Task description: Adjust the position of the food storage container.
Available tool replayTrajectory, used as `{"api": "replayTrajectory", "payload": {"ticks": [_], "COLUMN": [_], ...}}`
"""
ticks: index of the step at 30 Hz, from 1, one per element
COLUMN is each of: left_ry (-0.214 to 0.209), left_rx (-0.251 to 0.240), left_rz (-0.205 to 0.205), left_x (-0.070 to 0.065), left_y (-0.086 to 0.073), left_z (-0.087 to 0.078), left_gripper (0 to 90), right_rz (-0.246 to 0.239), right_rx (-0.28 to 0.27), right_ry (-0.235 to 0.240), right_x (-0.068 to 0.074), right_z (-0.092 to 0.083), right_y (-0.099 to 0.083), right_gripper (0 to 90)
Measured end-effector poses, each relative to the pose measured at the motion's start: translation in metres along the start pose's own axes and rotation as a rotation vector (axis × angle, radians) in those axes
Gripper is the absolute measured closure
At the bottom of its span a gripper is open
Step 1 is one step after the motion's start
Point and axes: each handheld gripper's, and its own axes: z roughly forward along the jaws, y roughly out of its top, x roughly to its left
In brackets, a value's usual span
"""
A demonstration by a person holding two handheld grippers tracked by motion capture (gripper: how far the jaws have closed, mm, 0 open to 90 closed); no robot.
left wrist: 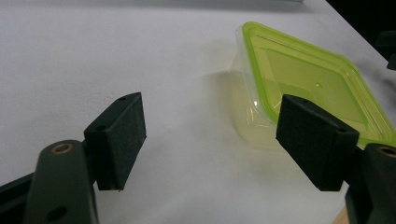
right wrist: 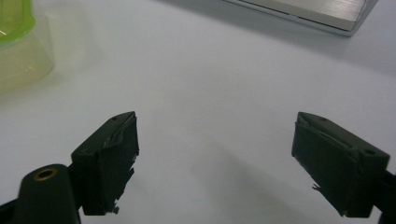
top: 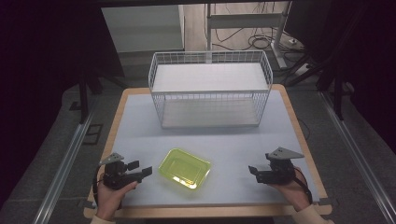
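Observation:
A clear plastic container with a yellow-green lid (top: 184,168) lies flat near the table's front edge, between the two hands. My left gripper (top: 139,169) is open just to its left and holds nothing; in the left gripper view the container (left wrist: 308,84) lies ahead and to the right, close to the right jaw. My right gripper (top: 255,171) is open to the container's right, some way off. In the right gripper view its jaws stand wide over bare table and the container (right wrist: 18,42) shows at the top left corner.
A white wire basket (top: 210,88) with two white shelves stands at the back of the table. The table (top: 140,126) has a pale grey mat and a wooden rim. Cables and desk legs lie on the floor behind.

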Motion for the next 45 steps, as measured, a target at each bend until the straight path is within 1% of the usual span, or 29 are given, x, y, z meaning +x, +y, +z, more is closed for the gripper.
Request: {"api": "replayTrajectory", "payload": {"ticks": [1, 3, 5, 6, 7, 8, 9, 10, 11, 13, 14, 15, 16, 17, 18, 20, 22, 23, 24, 27, 31, 32, 33, 34, 36, 38, 41, 43, 45], "left_ry": [0.000, 0.003, 0.006, 0.006, 0.006, 0.006, 0.008, 0.009, 0.010, 0.011, 0.012, 0.012, 0.013, 0.013, 0.013, 0.013, 0.013, 0.013, 0.013, 0.013, 0.018, 0.019, 0.019, 0.018, 0.017, 0.017, 0.019, 0.020, 0.021], "left_rx": [-0.001, 0.001, 0.001, 0.000, -0.001, -0.001, -0.001, -0.002, -0.003, -0.004, -0.004, -0.003, -0.003, 0.000, 0.000, 0.000, 0.002, 0.003, 0.003, 0.002, 0.005, 0.007, 0.007, 0.008, 0.009, 0.011, 0.012, 0.012, 0.010], "left_rz": [-0.001, -0.001, -0.003, -0.004, -0.004, -0.005, -0.005, -0.005, -0.005, -0.005, -0.005, -0.005, -0.005, -0.004, -0.004, -0.004, -0.003, -0.003, -0.002, -0.003, -0.008, -0.007, -0.007, -0.006, -0.004, -0.004, -0.007, -0.009, -0.010], "left_x": [0.000, 0.001, 0.001, 0.001, 0.001, 0.001, 0.001, 0.001, 0.001, 0.001, 0.001, 0.002, 0.002, 0.002, 0.002, 0.002, 0.002, 0.002, 0.002, 0.002, 0.003, 0.003, 0.003, 0.003, 0.003, 0.003, 0.004, 0.004, 0.004], "left_y": [0.000, 0.000, 0.000, 0.000, 0.000, 0.000, 0.000, 0.000, 0.001, 0.001, 0.001, 0.001, 0.001, 0.001, 0.001, 0.001, 0.001, 0.001, 0.000, 0.001, 0.001, 0.000, 0.000, 0.000, 0.000, 0.000, 0.000, 0.000, 0.000], "left_z": [0.000, 0.000, 0.000, 0.000, 0.000, -0.001, -0.002, -0.002, -0.002, -0.003, -0.002, -0.002, -0.002, -0.002, -0.002, -0.002, -0.002, -0.002, -0.002, -0.002, -0.002, -0.002, -0.002, -0.002, -0.001, -0.001, 0.000, 0.000, 0.000], "left_gripper": [23.7, 23.7, 23.7, 23.8, 23.8, 23.8, 23.8, 23.8, 23.8, 23.8, 23.9, 23.9, 23.9, 23.9, 23.9, 23.9, 23.9, 23.9, 23.9, 24.0, 24.1, 24.1, 24.1, 24.1, 24.1, 24.2, 24.2, 24.2, 24.2], "right_rz": [0.003, 0.005, 0.003, -0.007, -0.007, -0.010, -0.021, -0.023, -0.023, -0.016, -0.013, -0.014, -0.014, -0.018, -0.018, -0.017, -0.022, -0.022, -0.022, -0.030, -0.046, -0.050, -0.050, -0.057, -0.058, -0.068, -0.096, -0.125, -0.138], "right_rx": [-0.011, -0.013, -0.016, -0.012, -0.012, -0.012, -0.010, -0.003, -0.003, -0.005, 0.001, 0.002, 0.002, 0.004, 0.004, 0.001, -0.007, -0.009, -0.009, -0.014, -0.013, -0.013, -0.013, -0.015, -0.015, -0.014, -0.010, -0.002, 0.000], "right_ry": [0.008, 0.013, 0.015, 0.013, 0.013, 0.013, 0.009, 0.018, 0.018, 0.041, 0.051, 0.051, 0.051, 0.056, 0.056, 0.058, 0.065, 0.083, 0.083, 0.107, 0.132, 0.145, 0.145, 0.157, 0.164, 0.180, 0.219, 0.246, 0.265], "right_x": [0.000, 0.000, 0.000, -0.001, -0.001, -0.001, 0.000, 0.000, 0.000, 0.000, 0.001, 0.001, 0.001, 0.001, 0.001, 0.002, 0.002, 0.003, 0.003, 0.007, 0.015, 0.020, 0.020, 0.025, 0.027, 0.034, 0.050, 0.062, 0.070], "right_z": [-0.001, -0.002, -0.004, -0.005, -0.005, -0.005, -0.006, -0.006, -0.006, -0.007, -0.008, -0.008, -0.008, -0.009, -0.009, -0.011, -0.013, -0.015, -0.015, -0.016, -0.015, -0.013, -0.013, -0.012, -0.011, -0.008, -0.002, 0.003, 0.006], "right_y": [0.000, 0.000, 0.001, 0.001, 0.001, 0.001, 0.000, 0.000, 0.000, 0.000, 0.001, 0.001, 0.001, 0.002, 0.002, 0.004, 0.005, 0.006, 0.006, 0.008, 0.012, 0.014, 0.014, 0.015, 0.016, 0.019, 0.025, 0.030, 0.032], "right_gripper": [17.4, 18.0, 20.4, 24.6, 24.6, 26.8, 29.9, 34.3, 34.3, 42.1, 50.2, 53.9, 53.9, 62.9, 62.9, 74.6, 83.0, 89.8, 89.8, 90.0, 90.0, 90.0, 90.0, 89.9, 89.9, 90.0, 90.0, 90.0, 90.0]}}
